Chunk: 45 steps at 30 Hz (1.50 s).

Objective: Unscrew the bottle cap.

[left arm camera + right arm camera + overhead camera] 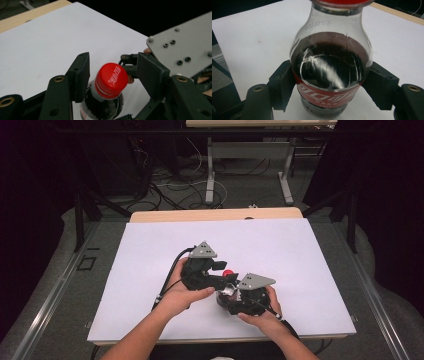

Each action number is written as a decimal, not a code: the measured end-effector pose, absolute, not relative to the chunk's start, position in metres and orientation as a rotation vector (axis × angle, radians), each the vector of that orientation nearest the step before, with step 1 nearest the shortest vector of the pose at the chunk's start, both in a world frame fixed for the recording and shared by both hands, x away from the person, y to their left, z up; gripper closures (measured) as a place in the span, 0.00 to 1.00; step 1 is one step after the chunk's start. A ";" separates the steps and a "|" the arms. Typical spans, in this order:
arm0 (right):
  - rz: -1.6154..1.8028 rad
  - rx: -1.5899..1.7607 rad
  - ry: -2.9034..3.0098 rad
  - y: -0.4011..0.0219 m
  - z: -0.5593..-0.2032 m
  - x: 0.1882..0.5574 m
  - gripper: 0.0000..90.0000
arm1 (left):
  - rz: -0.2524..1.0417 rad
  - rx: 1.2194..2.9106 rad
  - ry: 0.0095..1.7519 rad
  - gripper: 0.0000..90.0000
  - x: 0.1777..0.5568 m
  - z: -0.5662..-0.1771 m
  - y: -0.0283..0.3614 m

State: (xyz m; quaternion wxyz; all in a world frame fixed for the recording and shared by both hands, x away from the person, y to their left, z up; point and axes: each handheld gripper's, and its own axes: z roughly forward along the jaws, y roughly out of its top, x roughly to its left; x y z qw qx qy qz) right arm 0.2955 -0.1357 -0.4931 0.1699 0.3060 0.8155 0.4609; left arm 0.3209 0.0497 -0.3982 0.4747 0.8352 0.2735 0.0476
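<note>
A small cola bottle (329, 65) with dark drink, a red label and a red cap (111, 78) stands on the white sheet (280, 245), near its front middle. My right gripper (329, 83) is shut on the bottle's body at the label, one pad on each side. My left gripper (113, 61) reaches in from the left with its jaws on either side of the cap; both pads stand a little apart from it, so it is open. In the high view the cap (228, 272) peeks out between the left gripper (220, 270) and the right gripper (229, 295).
The white sheet covers a wooden table (215, 214). The right gripper's grey plate (180, 47) sits close beside my left jaws. Beyond the table stand a desk frame (247, 165) and loose cables (170, 190) on the floor.
</note>
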 end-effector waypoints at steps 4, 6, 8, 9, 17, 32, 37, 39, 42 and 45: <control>1.318 0.852 2.320 -0.135 -0.494 0.295 0.34 | 0.148 2.075 0.639 0.52 0.324 -0.403 0.050; 1.315 0.851 2.322 -0.135 -0.493 0.295 0.34 | 0.145 2.066 0.630 0.53 0.326 -0.406 0.051; 1.314 0.848 2.324 -0.134 -0.493 0.295 0.34 | 0.136 2.055 0.630 0.55 0.326 -0.406 0.051; 1.314 0.849 2.326 -0.134 -0.493 0.295 0.34 | 0.137 2.055 0.621 0.56 0.327 -0.407 0.051; 1.316 0.865 2.334 -0.134 -0.494 0.295 0.34 | 0.169 2.065 0.609 0.67 0.323 -0.407 0.043; 1.306 0.893 2.317 -0.138 -0.495 0.298 0.34 | 0.210 2.032 0.697 0.67 0.328 -0.399 0.044; 1.301 0.893 2.312 -0.139 -0.496 0.300 0.34 | 0.218 2.001 0.738 0.68 0.332 -0.401 0.053; 1.297 0.897 2.296 -0.139 -0.497 0.301 0.34 | 0.227 2.000 0.741 0.68 0.334 -0.401 0.059; 1.294 0.903 2.299 -0.140 -0.497 0.302 0.34 | 0.232 1.989 0.768 0.68 0.337 -0.401 0.068; 1.272 0.914 2.295 -0.142 -0.497 0.304 0.34 | 0.243 1.980 0.787 0.68 0.339 -0.404 0.077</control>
